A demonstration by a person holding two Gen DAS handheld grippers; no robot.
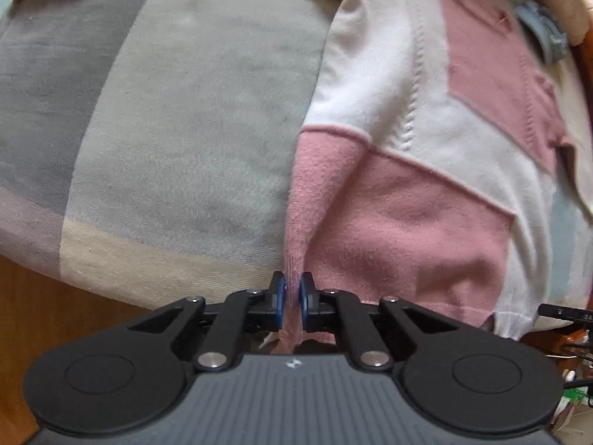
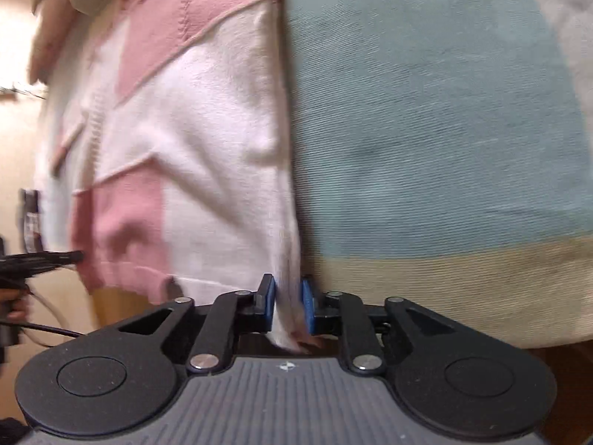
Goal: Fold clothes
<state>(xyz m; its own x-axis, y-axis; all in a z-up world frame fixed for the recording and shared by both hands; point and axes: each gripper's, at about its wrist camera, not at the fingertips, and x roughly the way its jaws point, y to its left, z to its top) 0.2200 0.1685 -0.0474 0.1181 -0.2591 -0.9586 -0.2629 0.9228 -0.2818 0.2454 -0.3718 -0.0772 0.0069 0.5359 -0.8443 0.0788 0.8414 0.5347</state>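
Observation:
A pink and white knit sweater (image 1: 418,118) lies spread over a striped cloth (image 1: 166,118). My left gripper (image 1: 292,296) is shut on the sweater's pink lower left corner, and the fabric runs up from between the blue pads. In the right wrist view the same sweater (image 2: 178,129) fills the left half. My right gripper (image 2: 288,302) is shut on its white lower corner at the hem. The other gripper (image 2: 40,259) shows as a dark shape at the far left, near the pink hem.
The striped cloth (image 2: 426,129), in grey, pale blue and cream bands, covers a wooden surface (image 1: 33,296) that shows at its near edge. A grey-blue object (image 1: 545,33) lies beyond the sweater at upper right. Cables (image 2: 44,330) and a hand (image 2: 15,304) sit at left.

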